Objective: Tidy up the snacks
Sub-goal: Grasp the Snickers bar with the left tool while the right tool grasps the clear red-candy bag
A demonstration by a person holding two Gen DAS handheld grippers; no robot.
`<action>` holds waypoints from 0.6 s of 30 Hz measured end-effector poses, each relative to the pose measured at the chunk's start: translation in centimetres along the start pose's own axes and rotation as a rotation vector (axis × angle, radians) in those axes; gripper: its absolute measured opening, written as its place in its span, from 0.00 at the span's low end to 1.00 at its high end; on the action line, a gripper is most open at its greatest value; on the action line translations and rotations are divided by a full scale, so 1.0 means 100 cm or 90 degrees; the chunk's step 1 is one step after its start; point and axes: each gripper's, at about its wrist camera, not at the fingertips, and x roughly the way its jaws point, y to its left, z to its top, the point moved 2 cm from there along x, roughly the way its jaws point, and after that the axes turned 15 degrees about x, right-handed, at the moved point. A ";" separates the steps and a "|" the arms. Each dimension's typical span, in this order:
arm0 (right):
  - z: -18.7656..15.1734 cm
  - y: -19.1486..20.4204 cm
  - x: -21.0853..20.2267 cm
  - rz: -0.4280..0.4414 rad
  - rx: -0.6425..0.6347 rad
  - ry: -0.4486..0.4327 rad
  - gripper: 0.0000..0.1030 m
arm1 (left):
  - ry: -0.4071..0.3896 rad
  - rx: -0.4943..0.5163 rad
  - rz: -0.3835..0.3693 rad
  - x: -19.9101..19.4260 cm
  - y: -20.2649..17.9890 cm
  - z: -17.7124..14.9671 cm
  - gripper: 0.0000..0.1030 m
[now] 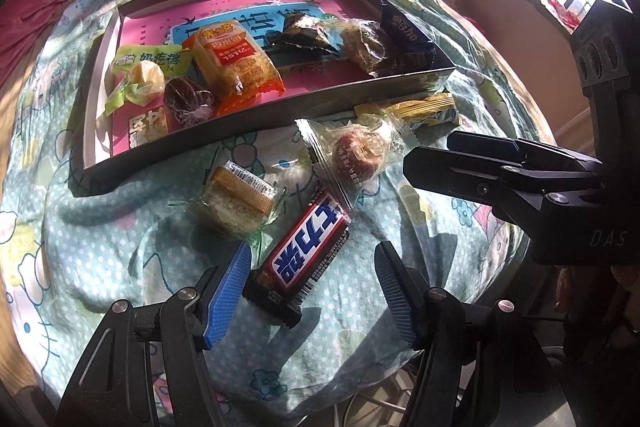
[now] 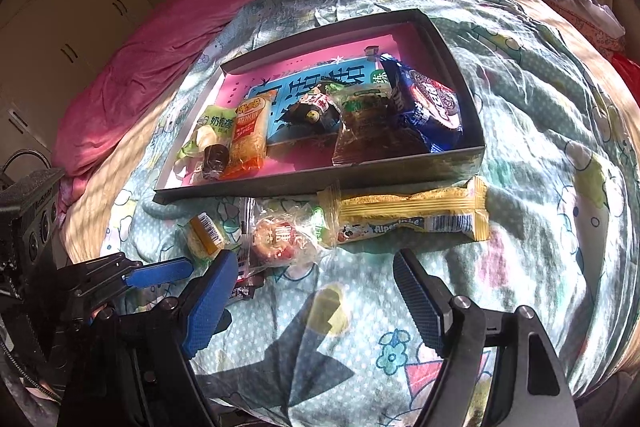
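- Left gripper (image 1: pixel 316 301): jaws apart, straddling the dark-wrapped chocolate bar with red-white-blue label (image 1: pixel 306 253) on the mint cartoon-print quilt (image 1: pixel 100 247); pads not yet pressing
- Right gripper (image 2: pixel 308 303): jaws wide, nothing between them
- Risk: bar lies skewed to the pads, so it may pivot or slip; soft quilt could bunch into the jaws
- 12 o'clock of right gripper: long yellow wrapper (image 2: pixel 412 217), reads "Alpenliebe"
- Beyond: shallow grey cardboard tray (image 2: pixel 312 181) holding sorted snacks; other labels Chinese
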 end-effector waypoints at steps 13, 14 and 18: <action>-0.002 0.009 0.032 0.025 0.008 0.050 0.75 | 0.015 -0.016 -0.011 0.015 0.007 -0.002 0.50; -0.002 0.011 0.033 0.029 0.004 0.050 0.70 | 0.015 -0.017 -0.012 0.016 0.007 -0.002 0.50; -0.002 0.022 0.032 0.045 -0.016 0.044 0.64 | 0.015 -0.023 -0.018 0.017 0.009 -0.003 0.50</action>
